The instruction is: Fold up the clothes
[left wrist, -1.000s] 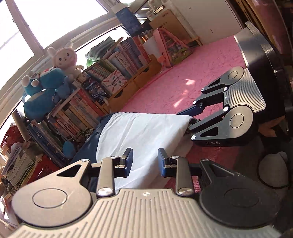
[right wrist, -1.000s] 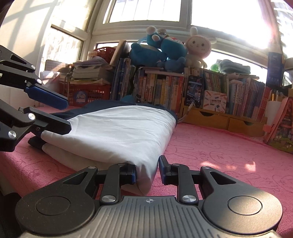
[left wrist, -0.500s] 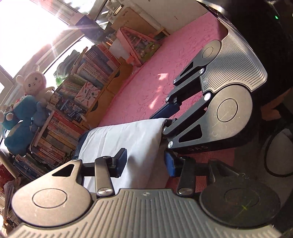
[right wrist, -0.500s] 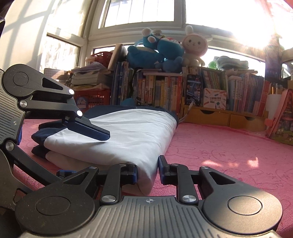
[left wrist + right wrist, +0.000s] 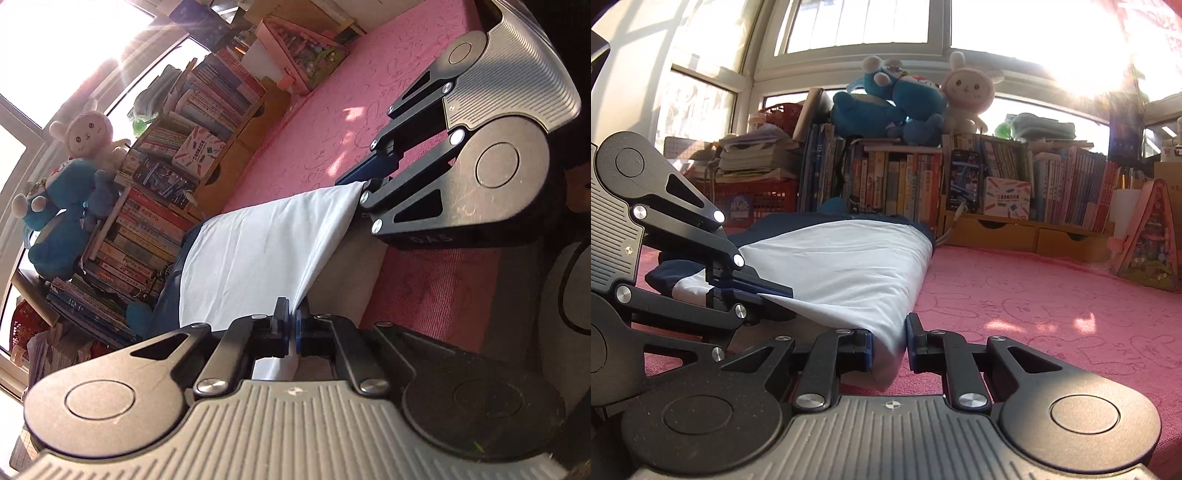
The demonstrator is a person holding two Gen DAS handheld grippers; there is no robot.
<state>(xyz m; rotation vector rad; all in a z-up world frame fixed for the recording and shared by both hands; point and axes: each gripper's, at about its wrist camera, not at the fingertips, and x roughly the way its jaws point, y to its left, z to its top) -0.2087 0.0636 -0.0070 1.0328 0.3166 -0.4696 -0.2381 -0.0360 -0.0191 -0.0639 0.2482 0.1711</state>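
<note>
A folded white garment (image 5: 258, 251) with navy parts lies on the pink mat (image 5: 332, 122). My left gripper (image 5: 293, 325) is shut on the near edge of its top layer. The fabric runs taut from there to my right gripper (image 5: 365, 181) at the garment's other near corner. In the right wrist view, the right gripper (image 5: 889, 343) has the garment's (image 5: 842, 266) folded corner between its pads, which touch it, and its jaws are closing. My left gripper (image 5: 772, 295) pinches the white edge at the left of that view.
A low bookshelf (image 5: 905, 184) packed with books lines the far side under the windows, with plush toys (image 5: 905, 103) on top. A red basket (image 5: 757, 199) stands at its left end and a pink triangular toy house (image 5: 1148, 240) at its right. Pink mat (image 5: 1034, 314) stretches to the right.
My left gripper has dropped, rolled and shut on the garment's near edge. The right gripper's jaws have narrowed onto the folded corner. The top layer's edge now stretches taut between them.
</note>
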